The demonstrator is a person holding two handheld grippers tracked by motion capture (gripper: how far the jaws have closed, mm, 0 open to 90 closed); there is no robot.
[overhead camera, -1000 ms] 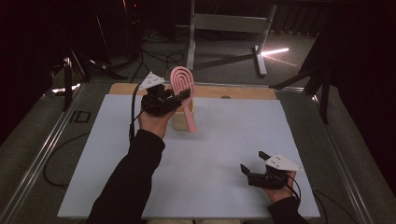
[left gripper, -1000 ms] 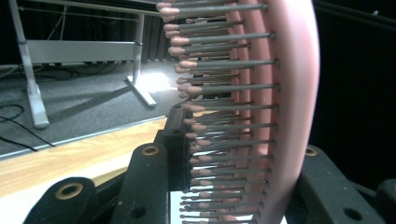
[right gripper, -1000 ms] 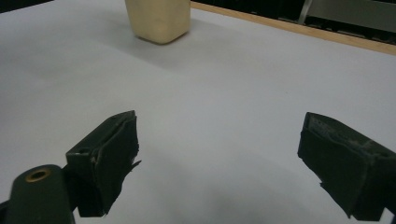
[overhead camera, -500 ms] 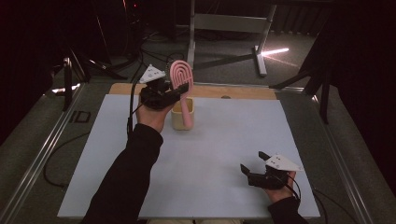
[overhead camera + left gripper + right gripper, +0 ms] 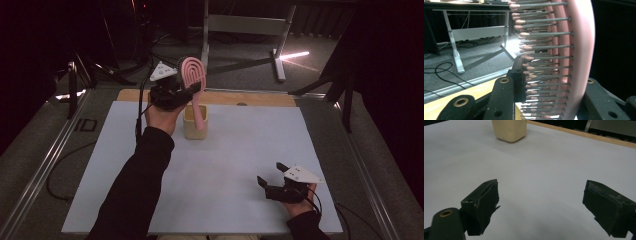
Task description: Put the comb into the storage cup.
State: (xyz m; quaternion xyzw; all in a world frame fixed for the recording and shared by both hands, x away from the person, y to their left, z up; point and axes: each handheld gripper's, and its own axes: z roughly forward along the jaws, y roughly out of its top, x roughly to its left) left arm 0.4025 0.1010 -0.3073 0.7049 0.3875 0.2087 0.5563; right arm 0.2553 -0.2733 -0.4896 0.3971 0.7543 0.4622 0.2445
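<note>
A pink hairbrush stands upright in the air, head up, its handle hanging down in front of a cream cup at the far middle of the white mat. My left gripper is shut on the brush just below its head. In the left gripper view the brush's bristles and pink back run between the two black jaws. My right gripper rests open near the front right of the mat, nothing between its fingers; its own view shows the cup far off.
The white mat covers a wooden table whose bare strip shows along the far edge. A metal stand and cables lie on the floor beyond. Rails border the table at left and right.
My left gripper has lifted the hairbrush higher and turned it more upright over the cup. The right gripper has stayed in place.
</note>
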